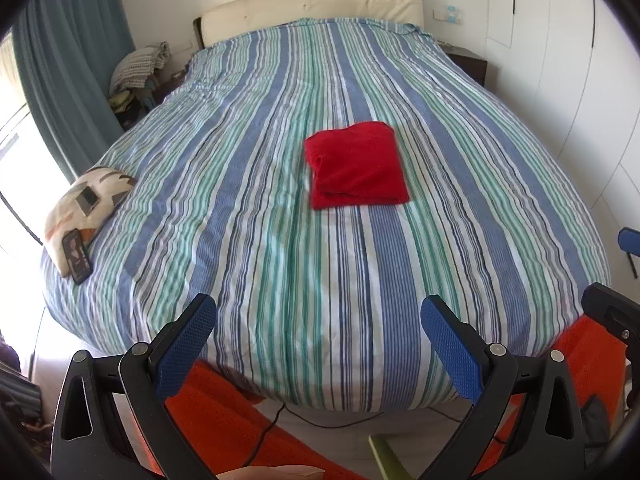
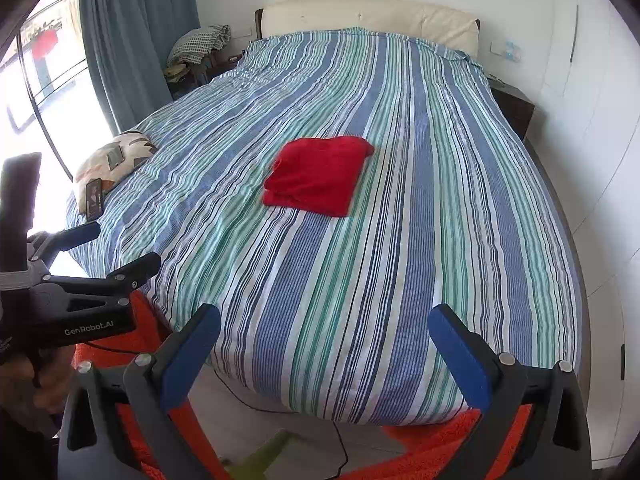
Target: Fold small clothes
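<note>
A red garment point(image 1: 356, 166) lies folded into a rough square on the striped bedspread point(image 1: 280, 240), a little past the bed's middle; it also shows in the right wrist view point(image 2: 318, 176). My left gripper point(image 1: 318, 312) is open and empty, held off the foot of the bed, well short of the garment. My right gripper point(image 2: 324, 320) is open and empty too, also back at the foot of the bed. The left gripper shows from the side in the right wrist view point(image 2: 124, 246), with its jaws apart.
A patterned pillow point(image 1: 86, 208) with a phone point(image 1: 76, 256) on it lies at the bed's left edge. An orange rug point(image 1: 224, 420) and a cable point(image 1: 272, 428) are on the floor. White wardrobes point(image 1: 580, 80) stand on the right, and curtains point(image 1: 68, 60) hang on the left.
</note>
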Demonstrator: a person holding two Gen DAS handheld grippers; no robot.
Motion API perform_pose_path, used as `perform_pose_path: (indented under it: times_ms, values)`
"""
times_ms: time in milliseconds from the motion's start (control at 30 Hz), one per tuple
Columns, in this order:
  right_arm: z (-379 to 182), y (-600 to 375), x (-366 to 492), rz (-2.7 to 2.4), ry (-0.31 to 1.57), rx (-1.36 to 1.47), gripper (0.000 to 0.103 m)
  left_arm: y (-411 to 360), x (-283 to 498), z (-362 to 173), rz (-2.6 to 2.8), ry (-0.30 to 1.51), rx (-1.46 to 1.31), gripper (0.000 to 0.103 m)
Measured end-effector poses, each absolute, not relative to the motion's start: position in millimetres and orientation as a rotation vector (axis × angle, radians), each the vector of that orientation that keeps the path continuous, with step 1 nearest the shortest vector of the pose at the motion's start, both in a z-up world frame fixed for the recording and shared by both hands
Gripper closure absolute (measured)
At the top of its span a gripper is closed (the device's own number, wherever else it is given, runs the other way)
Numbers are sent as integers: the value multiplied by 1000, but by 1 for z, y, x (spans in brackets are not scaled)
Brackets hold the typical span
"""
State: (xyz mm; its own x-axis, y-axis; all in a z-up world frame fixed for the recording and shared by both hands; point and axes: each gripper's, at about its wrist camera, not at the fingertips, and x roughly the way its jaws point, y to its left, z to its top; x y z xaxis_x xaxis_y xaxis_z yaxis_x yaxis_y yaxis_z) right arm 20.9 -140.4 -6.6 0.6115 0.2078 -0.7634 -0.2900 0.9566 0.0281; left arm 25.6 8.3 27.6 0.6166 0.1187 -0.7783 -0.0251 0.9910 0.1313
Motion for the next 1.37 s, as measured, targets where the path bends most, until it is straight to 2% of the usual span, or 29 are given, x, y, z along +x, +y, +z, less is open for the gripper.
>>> perform_pose_path:
  times_ms: [200, 633, 1367]
  values:
    - [-19, -137, 18, 272, 902, -142, 1, 1, 17, 22, 74, 915, 150, 0]
    - [-1, -138, 16, 289, 867, -114, 1, 0, 14, 39, 50, 885, 131, 0]
    - [-10, -134, 19, 271, 871, -111, 1, -2, 12, 34, 56, 885, 150, 0]
